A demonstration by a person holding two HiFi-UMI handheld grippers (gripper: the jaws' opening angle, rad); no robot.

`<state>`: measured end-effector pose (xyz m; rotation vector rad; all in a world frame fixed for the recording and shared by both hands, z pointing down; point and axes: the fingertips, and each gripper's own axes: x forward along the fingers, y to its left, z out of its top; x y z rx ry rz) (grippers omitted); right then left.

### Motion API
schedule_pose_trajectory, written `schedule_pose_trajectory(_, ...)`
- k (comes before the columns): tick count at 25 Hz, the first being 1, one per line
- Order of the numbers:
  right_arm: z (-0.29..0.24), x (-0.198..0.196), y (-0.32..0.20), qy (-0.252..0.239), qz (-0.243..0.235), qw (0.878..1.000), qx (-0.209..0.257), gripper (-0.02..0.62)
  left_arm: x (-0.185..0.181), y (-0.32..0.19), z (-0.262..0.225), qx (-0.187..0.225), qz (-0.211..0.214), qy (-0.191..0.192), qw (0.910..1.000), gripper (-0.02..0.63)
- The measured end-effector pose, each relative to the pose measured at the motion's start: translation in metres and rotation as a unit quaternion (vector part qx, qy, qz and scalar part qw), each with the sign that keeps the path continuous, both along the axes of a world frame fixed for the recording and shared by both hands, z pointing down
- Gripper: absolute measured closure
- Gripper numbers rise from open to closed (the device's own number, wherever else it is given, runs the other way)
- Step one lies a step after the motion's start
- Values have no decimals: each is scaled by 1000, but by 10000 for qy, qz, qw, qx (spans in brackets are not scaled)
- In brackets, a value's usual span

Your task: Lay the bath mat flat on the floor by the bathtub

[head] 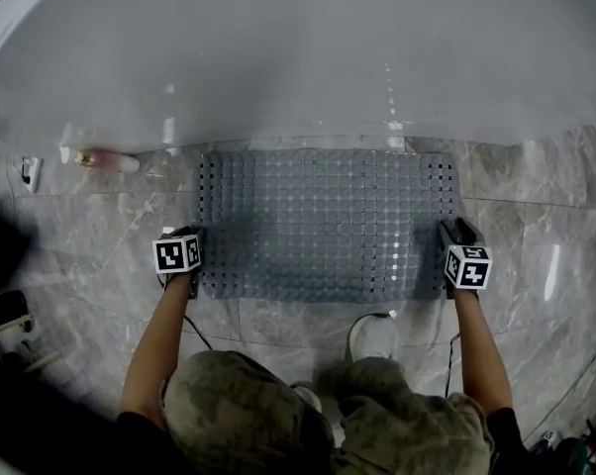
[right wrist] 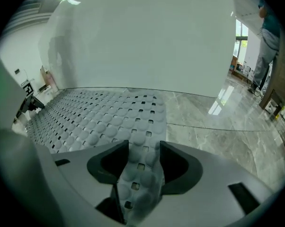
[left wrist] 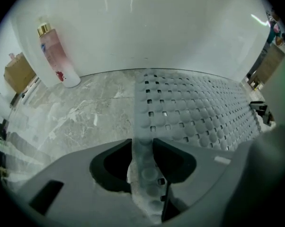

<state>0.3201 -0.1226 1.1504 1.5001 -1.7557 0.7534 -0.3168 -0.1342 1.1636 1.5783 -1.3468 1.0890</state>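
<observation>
The bath mat (head: 323, 221) lies spread on the floor (head: 536, 236) straight ahead of both grippers, its far long edge right against the foot of the bathtub (head: 298, 57). The left gripper (left wrist: 142, 148) is pinched on the mat's short edge on its side. The right gripper (right wrist: 143, 150) is clamped on the opposite short edge, the rubber bunched a little between its jaws. Holding it by the two ends looks meant to keep the sheet stretched so it goes down without a wrinkle. Most of it seems flat already, with only the gripped ends lifted, so I'd judge letting go is about all that's left. Ahead of the left gripper and off to its outer side a pink bottle (left wrist: 55, 56) stands against the tub, well apart from the mat. Bare marble lies outside each gripper and behind them, so there's room to draw back
</observation>
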Motion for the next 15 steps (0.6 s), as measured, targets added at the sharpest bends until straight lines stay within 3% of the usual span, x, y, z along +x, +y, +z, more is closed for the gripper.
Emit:
schedule_pose_trajectory(4,-17,-1,1,-69,56,9999,120,399,-4,-1,-10,61,-24,147,9999,393)
schedule_pose_trajectory(9,-111,-23,-5,-695,411,9952,546,400,2,3,-85,655,-431,569,9953,377)
schedule_pose_trajectory(11,-160,-39,0,-974,454,9923,613,410,12,12,-135,961,-510,741,9913,405)
schedule_pose_trajectory(12,-186,-47,4,-1060,428,9915,621,428,19,19,-164,1103,-513,827,9891,450)
schedule_pose_trajectory(13,-213,-53,10,-1099,388,9912,624,446,29,27,-195,1229,-462,920,9871,501)
schedule_pose_trajectory(15,-274,-60,21,-1084,301,9913,676,494,56,40,-261,1455,-239,1148,9824,543)
